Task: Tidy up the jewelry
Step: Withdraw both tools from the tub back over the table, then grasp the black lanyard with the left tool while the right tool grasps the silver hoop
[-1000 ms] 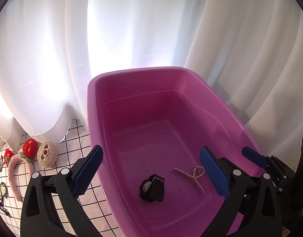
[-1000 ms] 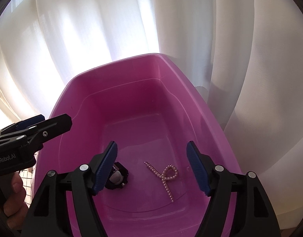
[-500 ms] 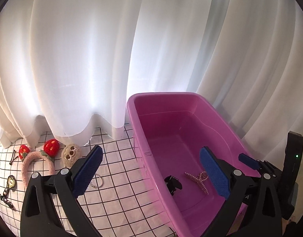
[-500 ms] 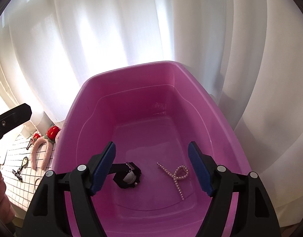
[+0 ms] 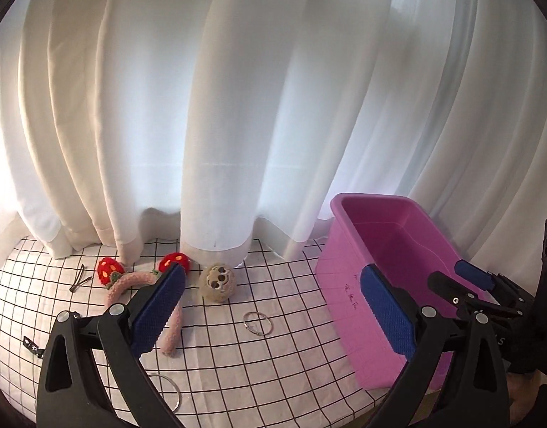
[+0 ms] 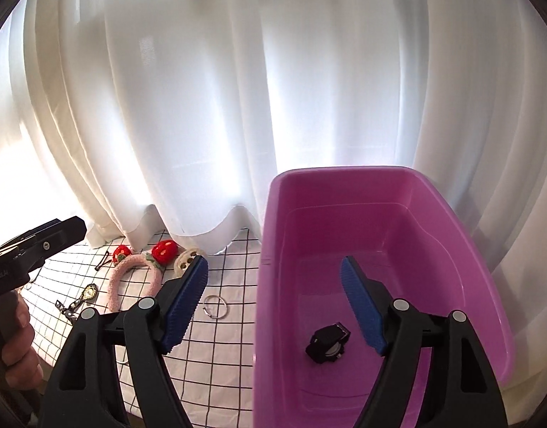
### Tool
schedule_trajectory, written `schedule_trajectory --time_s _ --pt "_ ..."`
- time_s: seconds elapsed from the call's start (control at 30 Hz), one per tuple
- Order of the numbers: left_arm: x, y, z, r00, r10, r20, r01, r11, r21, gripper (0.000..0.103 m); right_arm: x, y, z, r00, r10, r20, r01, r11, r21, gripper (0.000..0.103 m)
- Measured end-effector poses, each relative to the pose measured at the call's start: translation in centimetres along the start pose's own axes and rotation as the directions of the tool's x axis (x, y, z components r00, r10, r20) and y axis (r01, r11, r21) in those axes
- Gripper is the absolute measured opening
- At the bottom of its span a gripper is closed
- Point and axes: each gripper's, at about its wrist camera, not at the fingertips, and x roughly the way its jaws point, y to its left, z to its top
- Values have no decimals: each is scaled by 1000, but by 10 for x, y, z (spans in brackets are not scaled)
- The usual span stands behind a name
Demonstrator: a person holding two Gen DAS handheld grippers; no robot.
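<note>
Both tools are hanging empty, the left tool (image 5: 271, 308) and right tool (image 6: 275, 301) spread apart, ready for the ring (image 5: 258, 323) lying at lower centre, left of the pink bin (image 6: 494, 299) collecting jewelry.

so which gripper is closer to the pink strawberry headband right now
Left. The left gripper hangs just over the headband, one finger overlapping it. The right gripper straddles the purple bin's rim, off to the side.
</note>
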Motion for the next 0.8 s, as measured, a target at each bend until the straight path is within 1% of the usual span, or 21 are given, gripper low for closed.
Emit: schedule_trajectory --time_s 0.13,0.27,0.33,0.43,0.5,0.6,0.7,0.8 --pt "-9 58 -5 995 100 6 -100 994 -42 97 8 36 3 999 46 -3 -46 999 -26 73" --pt "-10 124 -19 980 196 -35 -199 974 -105 97 21 67 2 996 84 -29 -86 995 -53 73" --pt "-7 154 -28 968 241 -75 -249 959 -133 97 32 80 0 994 95 -53 -98 993 -59 73" --pt "-8 198 -46 951 280 -133 -302 935 -187 96 50 95 -7 990 105 -98 -111 992 -59 73" --pt "-7 223 -60 936 308 -172 -341 915 -215 96 65 104 -14 986 101 -132 -109 992 -56 73" --pt "-6 253 -85 909 345 -235 -397 887 -235 97 87 115 -26 978 99 -186 -109 993 -49 73" --pt "0 274 -109 888 357 -289 -429 869 -247 96 107 131 -43 964 105 -245 -121 991 -51 73" --pt "6 290 -132 870 362 -334 -451 859 -244 96 123 155 -64 939 137 -315 -165 984 -63 73"
